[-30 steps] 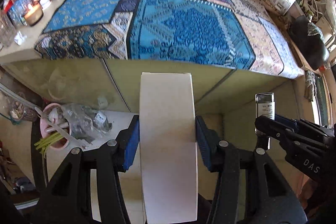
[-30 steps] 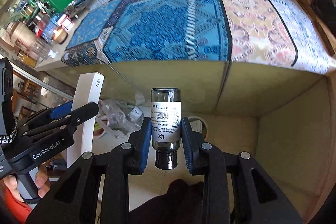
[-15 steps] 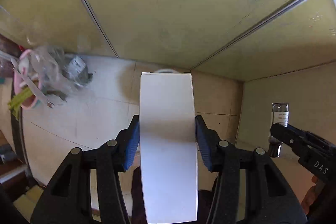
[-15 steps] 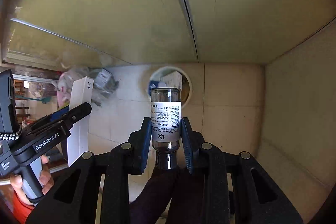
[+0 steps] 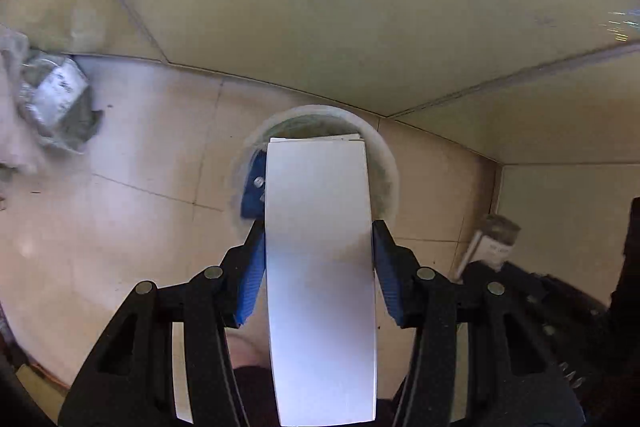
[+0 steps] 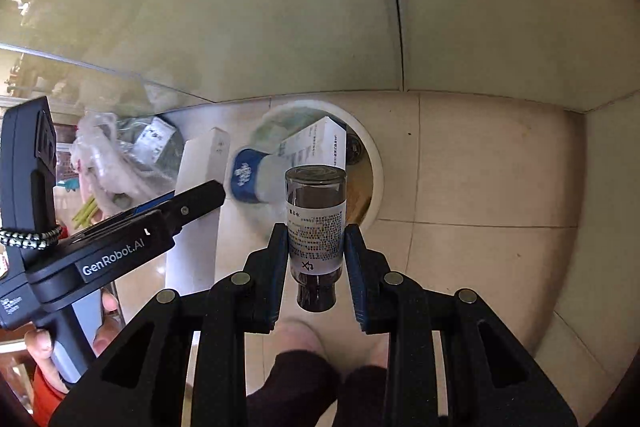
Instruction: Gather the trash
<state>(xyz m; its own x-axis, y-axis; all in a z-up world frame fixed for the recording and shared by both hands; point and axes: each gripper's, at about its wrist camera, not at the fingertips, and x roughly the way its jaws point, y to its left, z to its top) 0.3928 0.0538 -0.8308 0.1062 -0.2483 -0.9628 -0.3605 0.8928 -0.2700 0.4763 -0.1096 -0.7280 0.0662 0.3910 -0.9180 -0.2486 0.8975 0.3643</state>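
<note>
I am holding a tall white box (image 5: 320,267) clamped between the blue pads of my left tongs (image 5: 318,267), its far end hanging over the round white bin (image 5: 386,163) on the tiled floor (image 5: 140,187). My right tongs (image 6: 316,247) are gripping a small dark glass bottle (image 6: 316,223) with a printed label, neck pointing back toward me, just above the bin's (image 6: 370,155) near rim. Inside the bin are lying a printed carton (image 6: 316,143) and a blue-and-white tube (image 6: 252,179). A crumpled plastic bag (image 6: 108,155) is sitting on the floor to the left.
</note>
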